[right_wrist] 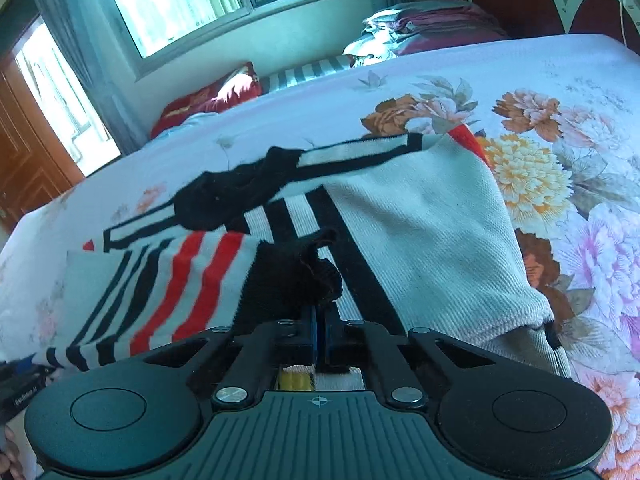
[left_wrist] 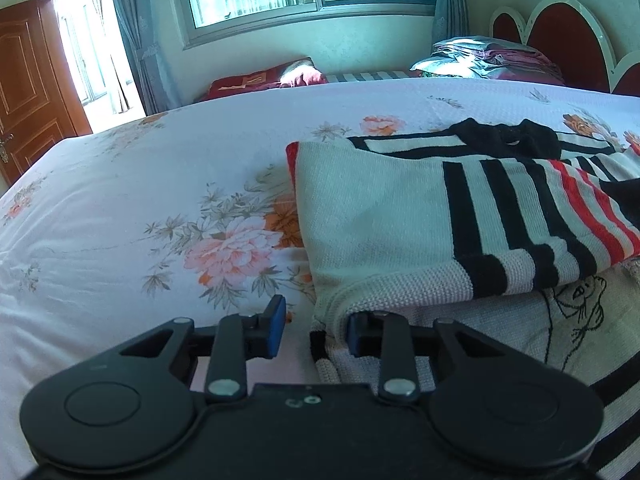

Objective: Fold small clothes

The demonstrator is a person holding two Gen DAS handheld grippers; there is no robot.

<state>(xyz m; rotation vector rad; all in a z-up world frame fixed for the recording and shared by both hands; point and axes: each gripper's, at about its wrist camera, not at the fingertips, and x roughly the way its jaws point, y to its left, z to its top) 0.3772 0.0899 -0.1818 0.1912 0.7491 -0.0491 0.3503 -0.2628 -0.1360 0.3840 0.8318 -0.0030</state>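
Knitted cream, with black and red stripes: the small sweater (left_wrist: 400, 216) is lying on the floral bedsheet (left_wrist: 120, 208), towards the headboard (left_wrist: 560, 40) side of the bed rather than the door side, its black collar (left_wrist: 504, 140) pointing away from you towards the window wall.

Left gripper (left_wrist: 312, 330): you are holding it with fingers parted, straddling the near hem of the sweater. The far-from-headboard pad is sitting over bare sheet; the other pad (left_wrist: 356, 332) is tucked just under the folded-over flap. Nothing is pinched yet.

Right gripper (right_wrist: 320, 320): your fingers are pressed together on the black cuff (right_wrist: 296, 276) of the striped sleeve (right_wrist: 168, 288), which is crossing the sweater body. The other sleeve, on the headboard side, is already lying folded in over the body.

Step in hand, as judged: you are laying the second sleeve across the chest, mid-fold.

Next move calls for: lowering the cuff flat onto the body and letting go without dragging it back; then closing the left fingers on the hem so both grippers can lift the bottom edge towards the collar. Knit is loose, so watch that the folded sleeves are not sliding out.
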